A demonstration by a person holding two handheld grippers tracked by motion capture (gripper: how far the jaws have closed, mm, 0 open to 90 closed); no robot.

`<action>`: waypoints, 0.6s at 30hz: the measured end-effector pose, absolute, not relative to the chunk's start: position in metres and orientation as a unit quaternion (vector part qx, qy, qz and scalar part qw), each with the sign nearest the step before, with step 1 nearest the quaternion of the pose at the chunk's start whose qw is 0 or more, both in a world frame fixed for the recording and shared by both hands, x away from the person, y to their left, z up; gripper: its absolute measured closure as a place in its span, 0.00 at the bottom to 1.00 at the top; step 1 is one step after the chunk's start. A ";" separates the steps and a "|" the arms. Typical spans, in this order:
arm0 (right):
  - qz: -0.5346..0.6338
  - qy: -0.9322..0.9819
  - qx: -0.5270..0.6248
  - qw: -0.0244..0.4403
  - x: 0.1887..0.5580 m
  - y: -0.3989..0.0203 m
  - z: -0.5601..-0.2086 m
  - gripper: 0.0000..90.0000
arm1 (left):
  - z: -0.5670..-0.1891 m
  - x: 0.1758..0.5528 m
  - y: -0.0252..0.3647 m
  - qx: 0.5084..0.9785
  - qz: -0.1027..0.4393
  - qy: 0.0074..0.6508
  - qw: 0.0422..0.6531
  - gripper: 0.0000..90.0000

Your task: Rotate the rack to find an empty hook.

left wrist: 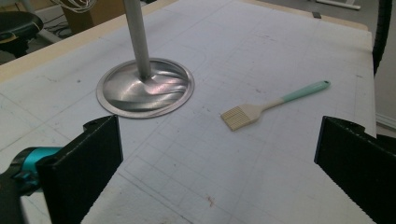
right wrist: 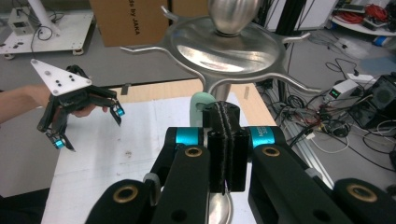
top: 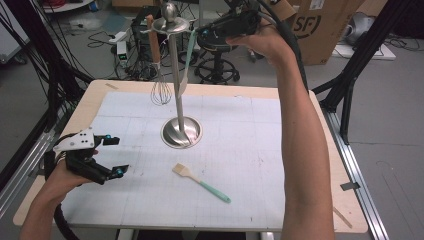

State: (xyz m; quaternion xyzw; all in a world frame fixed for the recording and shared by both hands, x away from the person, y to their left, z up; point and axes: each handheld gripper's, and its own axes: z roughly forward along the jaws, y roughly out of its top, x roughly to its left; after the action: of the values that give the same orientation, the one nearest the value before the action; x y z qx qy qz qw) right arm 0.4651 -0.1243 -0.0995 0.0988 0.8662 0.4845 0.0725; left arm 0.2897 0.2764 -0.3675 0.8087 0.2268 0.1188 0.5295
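Note:
A steel utensil stand [top: 176, 75] rises from a round base [top: 181, 132] at mid-table. From its top hooks hang a wire whisk [top: 161, 91] with a wooden handle and a mint-handled spatula [top: 186, 62]. My right gripper [top: 201, 34] is held high by the stand's top disc [right wrist: 224, 44]. Its jaws are shut pad to pad [right wrist: 226, 126], just in front of the mint handle's [right wrist: 200, 106] top. I cannot tell whether they touch it. A pastry brush [top: 200, 182] with a mint handle lies flat on the mat, ahead of my open left gripper [top: 116, 156], whose jaws frame it [left wrist: 261, 108].
A white gridded mat [top: 250, 150] covers the wooden table [top: 345, 220]. Cardboard boxes [top: 320, 25], a stool [top: 217, 60], cables and electronics stand on the floor behind the table. Black frame legs flank both sides. My left gripper also appears far off [right wrist: 88, 127] in the right gripper view.

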 end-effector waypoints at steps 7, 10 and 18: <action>0.488 0.866 0.086 0.071 0.457 -0.119 -0.097 0.99 | -0.367 0.290 0.277 0.810 0.117 0.226 0.529 0.02; 0.486 0.867 0.079 0.071 0.452 -0.113 -0.096 0.99 | -0.367 0.290 0.277 0.809 0.117 0.227 0.529 0.02; 0.477 0.874 0.068 0.066 0.443 -0.096 -0.094 0.99 | -0.371 0.290 0.277 0.812 0.115 0.230 0.524 0.02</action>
State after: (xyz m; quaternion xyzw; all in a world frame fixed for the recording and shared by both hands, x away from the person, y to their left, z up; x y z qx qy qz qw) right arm 0.4432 -0.0965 -0.0943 0.0680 0.8739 0.4768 0.0663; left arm 0.2904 0.2771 -0.3705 0.8119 0.2301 0.1153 0.5240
